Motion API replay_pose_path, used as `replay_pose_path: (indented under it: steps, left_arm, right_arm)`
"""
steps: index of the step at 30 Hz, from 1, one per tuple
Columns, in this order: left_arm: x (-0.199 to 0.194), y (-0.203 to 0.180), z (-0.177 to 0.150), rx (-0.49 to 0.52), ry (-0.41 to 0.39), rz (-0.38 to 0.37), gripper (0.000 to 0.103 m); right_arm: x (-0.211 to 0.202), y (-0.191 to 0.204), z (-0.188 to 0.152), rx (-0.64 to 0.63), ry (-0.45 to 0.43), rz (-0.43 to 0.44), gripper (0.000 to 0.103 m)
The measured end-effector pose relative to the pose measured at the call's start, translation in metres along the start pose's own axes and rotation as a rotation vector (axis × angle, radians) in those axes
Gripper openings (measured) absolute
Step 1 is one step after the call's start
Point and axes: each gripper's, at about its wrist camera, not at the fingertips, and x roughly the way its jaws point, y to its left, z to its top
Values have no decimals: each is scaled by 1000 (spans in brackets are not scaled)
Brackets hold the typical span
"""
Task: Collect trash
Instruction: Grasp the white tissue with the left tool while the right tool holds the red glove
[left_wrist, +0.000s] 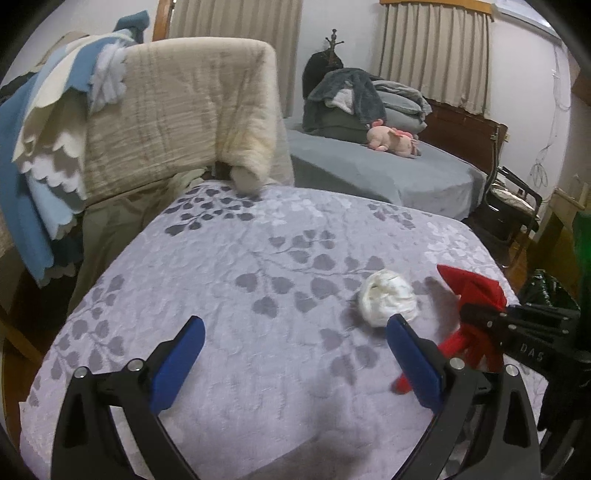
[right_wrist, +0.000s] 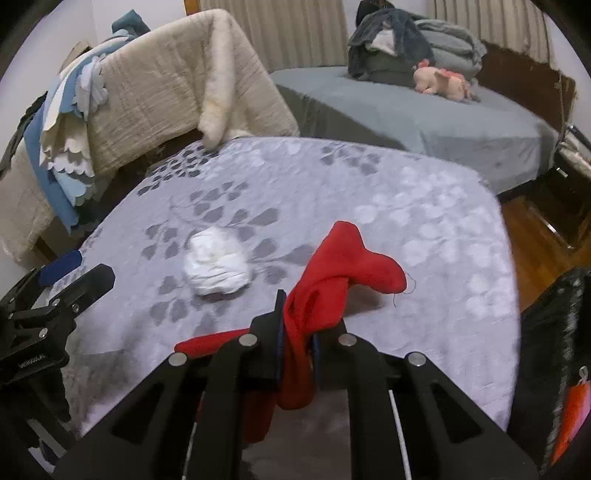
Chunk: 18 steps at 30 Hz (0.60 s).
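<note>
A crumpled white wad of paper (left_wrist: 388, 297) lies on the lilac leaf-patterned tablecloth (left_wrist: 258, 280); it also shows in the right wrist view (right_wrist: 216, 264). My left gripper (left_wrist: 295, 328) is open and empty, its blue pads spread wide; the right pad's tip overlaps the wad's near edge in the view. My right gripper (right_wrist: 297, 325) is shut on a red cloth (right_wrist: 343, 266), which hangs from the jaws and rests partly on the tablecloth (right_wrist: 369, 177). The red cloth (left_wrist: 472, 291) and right gripper (left_wrist: 480, 314) show at the right of the left wrist view.
A black trash bag (right_wrist: 554, 339) stands at the table's right edge. A beige blanket-draped chair (left_wrist: 177, 110) stands behind the table with blue and white cloths (left_wrist: 37, 147) at its left. A grey bed (left_wrist: 388, 173) with a pink plush (left_wrist: 391, 138) lies beyond.
</note>
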Motion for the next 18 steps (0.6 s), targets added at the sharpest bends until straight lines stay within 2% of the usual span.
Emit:
replay_pose_path:
  steps: [11,18]
  left_arm:
    - [29,-43,16,34,6,-58,96]
    - [57,-61,16,42,61,-69,92]
  right_arm:
    - [-4,-42,7,3,-11,-64,11]
    - [-2,-55,4,23,0,-63,11]
